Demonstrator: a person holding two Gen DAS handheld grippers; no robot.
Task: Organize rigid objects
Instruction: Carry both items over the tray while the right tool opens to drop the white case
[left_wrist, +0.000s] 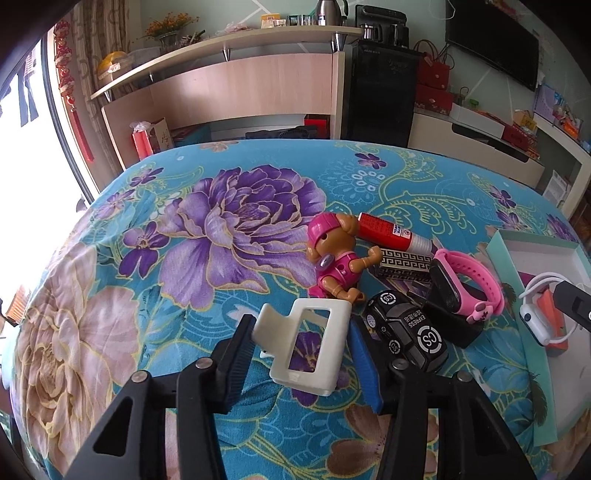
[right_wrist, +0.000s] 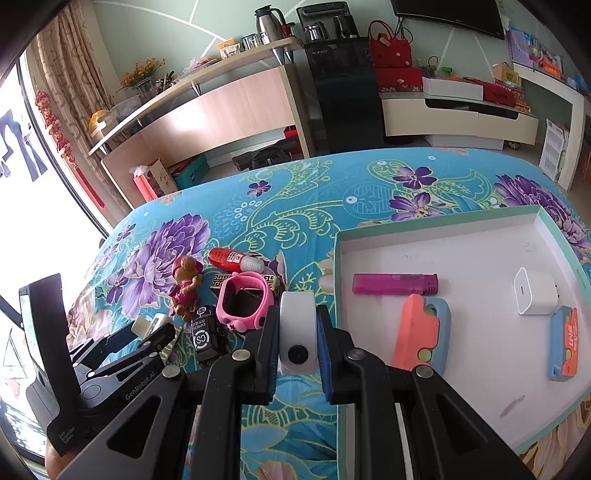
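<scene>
Left wrist view shows the left tool (left_wrist: 301, 343) with its jaws around a cream hair claw clip (left_wrist: 310, 343); the blue pad touches the clip's right side, but contact on the other side cannot be confirmed, so whether it is clamped cannot be told. The clip sits low over the floral worktop (left_wrist: 147, 295), just beside a black toy car (left_wrist: 406, 338) and a pink pup figure (left_wrist: 338, 258). Behind these lie a red glue bottle (left_wrist: 391, 232) and a pink child's watch (left_wrist: 465, 288). Right wrist view shows the right tool (right_wrist: 298, 332) closed firmly on a white smartwatch (right_wrist: 297, 332), held above the cloth just left of the teal-rimmed box lid (right_wrist: 337, 258). Inside the lid lie a purple lighter (right_wrist: 395, 284), a white charger plug (right_wrist: 535, 291) and two orange-and-blue plastic toys (right_wrist: 421, 332). Risks, as judged: the clip is open-framed and held off-centre, so it may rotate or slip on lifting; the left tool's outer finger stands close to the toy car and could nudge it. The smartwatch must clear the lid's raised rim, or it may catch and shift the lid.
</scene>
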